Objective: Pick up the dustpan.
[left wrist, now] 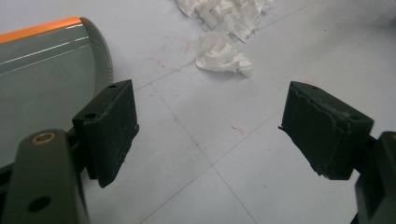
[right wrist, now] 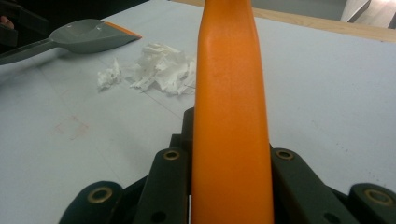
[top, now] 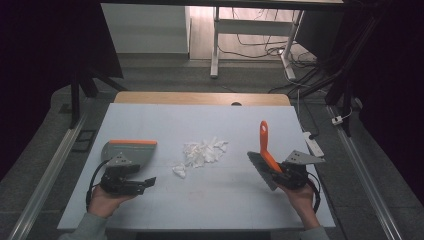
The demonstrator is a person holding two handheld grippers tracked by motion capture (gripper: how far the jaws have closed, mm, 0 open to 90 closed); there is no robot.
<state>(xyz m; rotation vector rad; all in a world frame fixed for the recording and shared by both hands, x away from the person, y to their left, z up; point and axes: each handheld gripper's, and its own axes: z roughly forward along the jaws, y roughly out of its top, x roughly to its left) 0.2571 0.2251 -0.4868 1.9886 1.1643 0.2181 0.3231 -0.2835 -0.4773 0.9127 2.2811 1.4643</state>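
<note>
Sweep-up is at the setup stage. Right tongs [top: 281,172] pinch the brush [top: 264,152] handle at lower right; left tongs [top: 142,183] spread, empty, beside the dustpan [top: 127,150] at left. Paper scraps [top: 202,151] at centre of the surface [top: 225,200]. Next, probably: grab the dustpan, sweep scraps in.

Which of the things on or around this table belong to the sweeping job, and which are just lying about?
In the job:
brush, clamped in the right gripper
dustpan, beside the open left gripper
paper scraps

Lying about:
power strip
floor cables
</note>
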